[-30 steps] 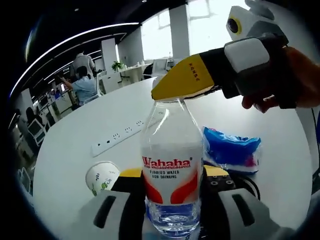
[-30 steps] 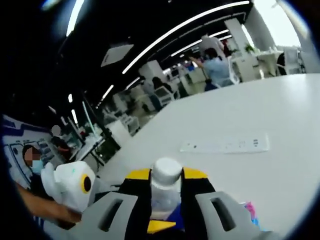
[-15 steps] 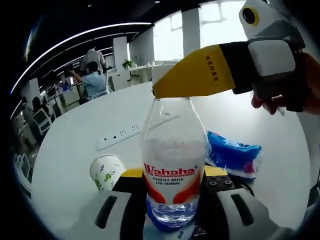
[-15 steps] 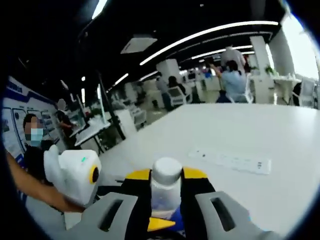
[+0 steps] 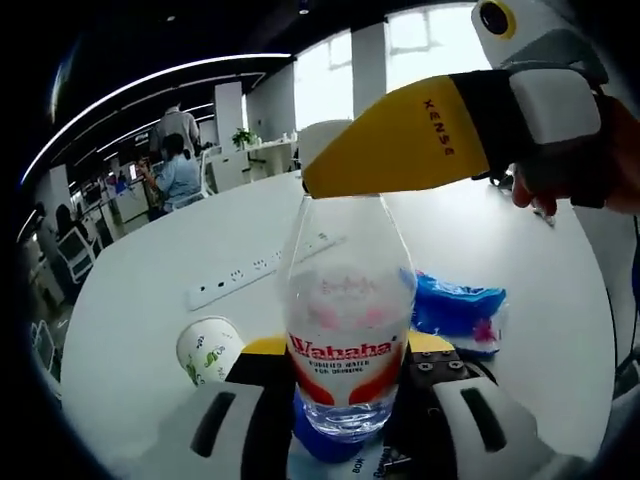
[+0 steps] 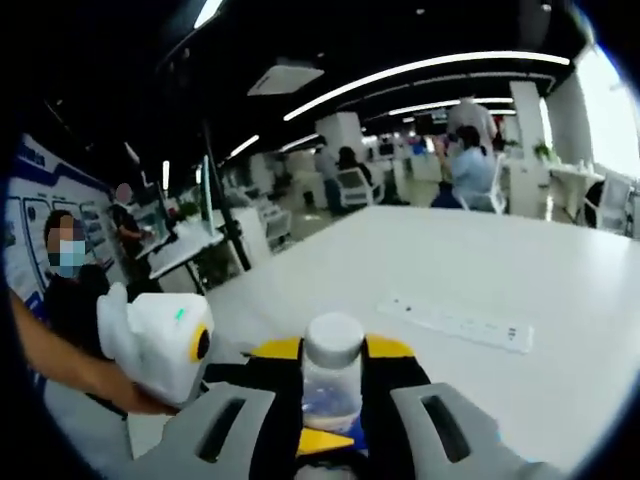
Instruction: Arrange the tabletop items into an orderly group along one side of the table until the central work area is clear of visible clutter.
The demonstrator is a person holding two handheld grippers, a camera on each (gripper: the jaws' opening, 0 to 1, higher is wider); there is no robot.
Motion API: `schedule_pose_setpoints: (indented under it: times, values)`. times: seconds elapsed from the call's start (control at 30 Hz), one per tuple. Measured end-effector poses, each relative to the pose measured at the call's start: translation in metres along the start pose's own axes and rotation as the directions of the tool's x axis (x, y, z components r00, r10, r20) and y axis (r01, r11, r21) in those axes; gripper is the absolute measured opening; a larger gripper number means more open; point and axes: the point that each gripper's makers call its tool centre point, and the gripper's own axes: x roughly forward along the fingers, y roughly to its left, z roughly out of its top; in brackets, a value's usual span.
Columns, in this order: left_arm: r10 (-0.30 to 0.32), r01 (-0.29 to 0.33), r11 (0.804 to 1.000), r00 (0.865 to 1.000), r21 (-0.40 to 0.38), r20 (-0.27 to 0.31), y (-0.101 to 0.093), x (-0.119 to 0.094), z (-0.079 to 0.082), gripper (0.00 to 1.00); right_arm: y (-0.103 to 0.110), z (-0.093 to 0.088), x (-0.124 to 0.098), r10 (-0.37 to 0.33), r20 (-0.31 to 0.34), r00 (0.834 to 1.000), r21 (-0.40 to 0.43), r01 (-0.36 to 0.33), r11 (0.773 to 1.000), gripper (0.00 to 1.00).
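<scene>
Jaws of both grippers are closed on one object, a clear water bottle (image 5: 346, 330). The left gripper (image 5: 345, 400) clamps its lower body between yellow-padded jaws; the right gripper (image 5: 400, 140), entering the left gripper view from the upper right, clamps the white cap (image 6: 333, 340), as the right gripper view confirms with the right gripper's (image 6: 333, 395) jaws flanking the neck.

Largest to smallest:

(a) White table (image 5: 130, 300), broad and round-edged, running far toward an office with seated people.

(b) Water bottle, upright, long axis running from the left jaws up to the right jaws. Its red-lettered label faces the left gripper's camera. Whether its base rests on the table or is lifted cannot be told.

(c) White power strip (image 5: 255, 272), lying flat far and left of the bottle, well apart from it; seen also to the right in the right gripper view (image 6: 455, 322).

(d) Blue plastic packet (image 5: 458, 312), just right of the bottle, on the table.

(e) Paper cup (image 5: 206, 350) with a green print, on its side near the left jaw.

Key relation: the bottle stands between the two grippers, one low, one high. Any carry toward a table edge probably needs both to travel together, or one to let go first; twisting them apart could tilt the bottle.
</scene>
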Motion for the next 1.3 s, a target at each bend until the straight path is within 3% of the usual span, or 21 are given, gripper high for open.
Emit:
schedule_pose_setpoints:
  times: [0.1, 0.2, 0.57, 0.9, 1.07, 1.13, 1.3]
  values:
    - [-0.028, 0.028, 1.0, 0.999, 0.015, -0.02, -0.003, 0.002, -0.008, 0.39, 0.003, -0.005, -0.001, 0.001, -0.016, 1.0, -0.004, -0.001, 1.0, 0.17]
    - [-0.039, 0.039, 0.999, 0.999, 0.024, -0.005, -0.002, 0.0, -0.006, 0.39, 0.004, -0.003, -0.001, 0.014, 0.0, 1.0, 0.042, -0.014, 0.999, 0.17]
    - [-0.039, 0.04, 0.999, 0.999, 0.026, -0.022, -0.003, -0.004, -0.009, 0.4, 0.011, -0.003, -0.001, 0.035, 0.017, 0.999, 0.054, -0.036, 0.998, 0.19]
    - [-0.023, 0.023, 0.999, 1.0, 0.038, -0.005, 0.0, -0.018, -0.002, 0.4, 0.021, -0.003, 0.002, 0.041, 0.008, 0.999, 0.007, -0.041, 0.999, 0.19]
    - [-0.004, 0.003, 0.999, 1.0, 0.041, 0.019, 0.004, -0.028, 0.008, 0.4, 0.031, 0.002, 0.005, 0.094, 0.047, 0.995, 0.08, -0.097, 0.992, 0.24]
    - [0.001, -0.002, 0.999, 1.0, 0.044, 0.026, 0.005, -0.03, 0.012, 0.42, 0.029, 0.005, 0.005, 0.086, 0.069, 0.994, 0.105, -0.093, 0.99, 0.3]
    - [0.004, -0.007, 0.998, 0.999, 0.059, 0.054, 0.003, -0.035, 0.025, 0.41, 0.019, 0.017, -0.003, 0.073, 0.132, 0.989, 0.176, -0.096, 0.98, 0.3]
